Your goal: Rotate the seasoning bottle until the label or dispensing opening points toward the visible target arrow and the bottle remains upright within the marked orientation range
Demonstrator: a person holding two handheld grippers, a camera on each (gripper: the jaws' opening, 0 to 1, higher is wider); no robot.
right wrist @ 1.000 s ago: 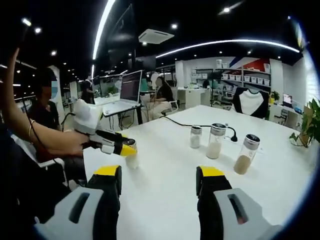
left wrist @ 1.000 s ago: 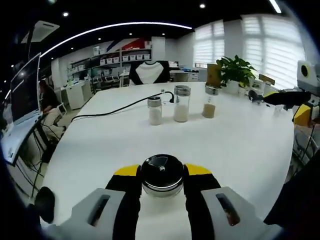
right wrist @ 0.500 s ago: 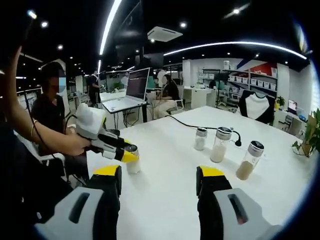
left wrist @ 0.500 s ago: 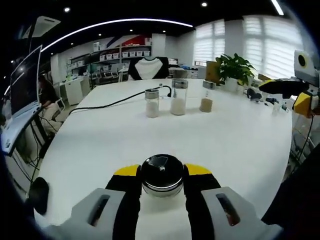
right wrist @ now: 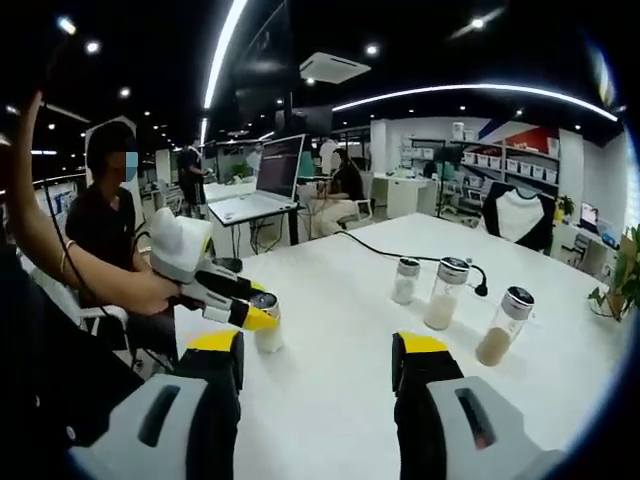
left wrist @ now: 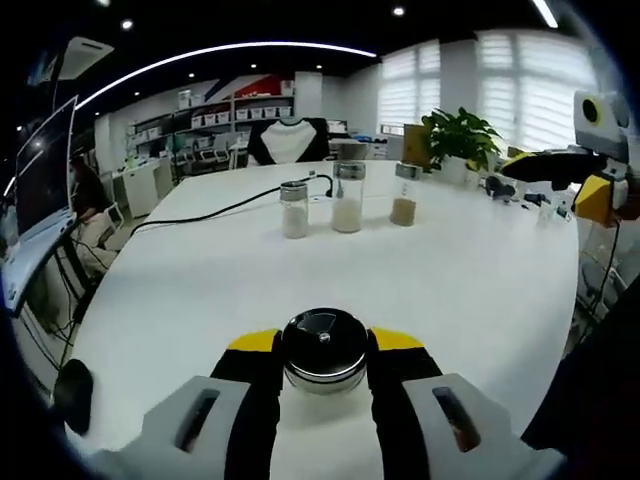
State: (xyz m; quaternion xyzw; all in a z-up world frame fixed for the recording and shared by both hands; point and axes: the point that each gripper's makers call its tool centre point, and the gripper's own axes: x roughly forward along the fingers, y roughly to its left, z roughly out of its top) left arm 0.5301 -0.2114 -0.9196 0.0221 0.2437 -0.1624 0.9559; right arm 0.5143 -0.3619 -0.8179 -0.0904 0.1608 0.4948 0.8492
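While your left gripper (left wrist: 323, 372) clamps the seasoning bottle (left wrist: 322, 350) near the table (left wrist: 460, 280) edge, twisting unevenly could tip it; right gripper (right wrist: 318, 375) gapes empty.

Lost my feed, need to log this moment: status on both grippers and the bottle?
Left gripper shut on seasoning bottle, upright on white table. Right gripper open, empty. Three jars stand far off.

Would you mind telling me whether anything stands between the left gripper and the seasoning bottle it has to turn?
Nothing visible does. The left gripper has its fingers on either side of the seasoning bottle, right at its dark cap. The three other bottles stand apart, farther along the white table.
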